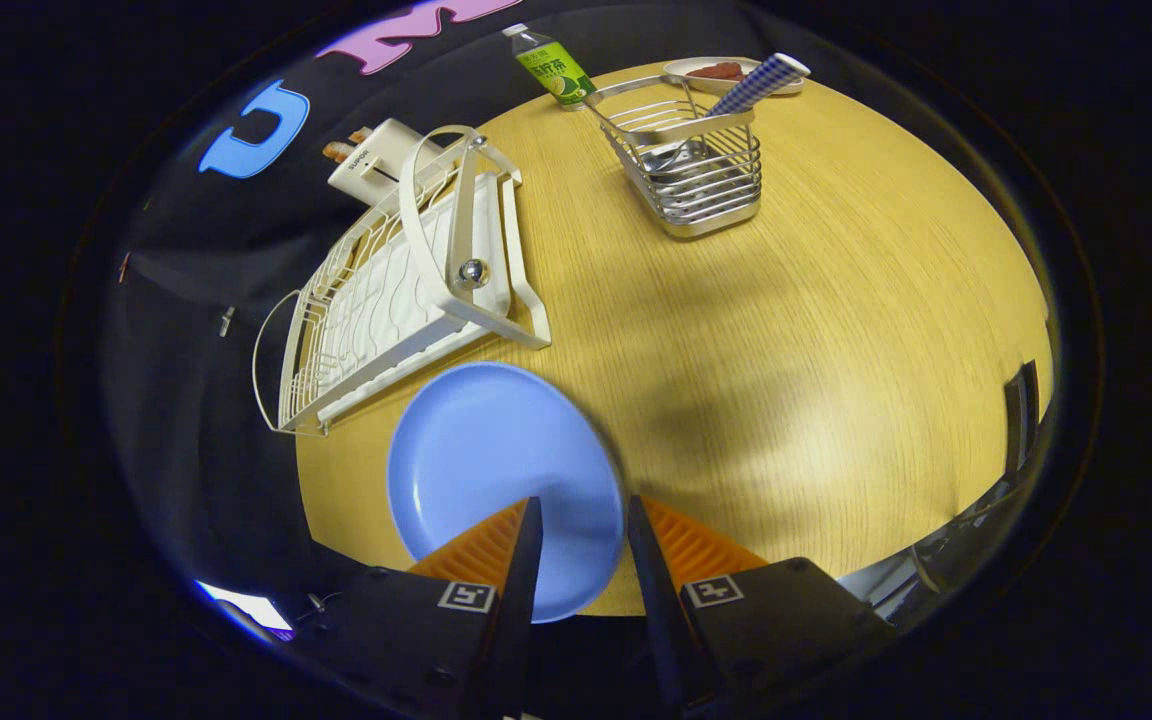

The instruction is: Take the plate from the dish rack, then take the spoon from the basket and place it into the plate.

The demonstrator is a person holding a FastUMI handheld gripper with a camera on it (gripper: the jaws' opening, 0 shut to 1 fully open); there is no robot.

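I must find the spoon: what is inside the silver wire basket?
Inside the silver wire basket stands a spoon with a blue checked handle leaning out. Its shiny bowl shows through the wires. The open gripper hovers over the blue plate.

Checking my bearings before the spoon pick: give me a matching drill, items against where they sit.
1. blue plate
2. spoon
3. green bottle
4. dish rack

A. handle sticking out of the wire basket
B. beyond the basket, at the table's far edge
C. on the table, partly between the open claw fingers
D. just beyond the plate, empty

Pairs: 1-C, 2-A, 3-B, 4-D
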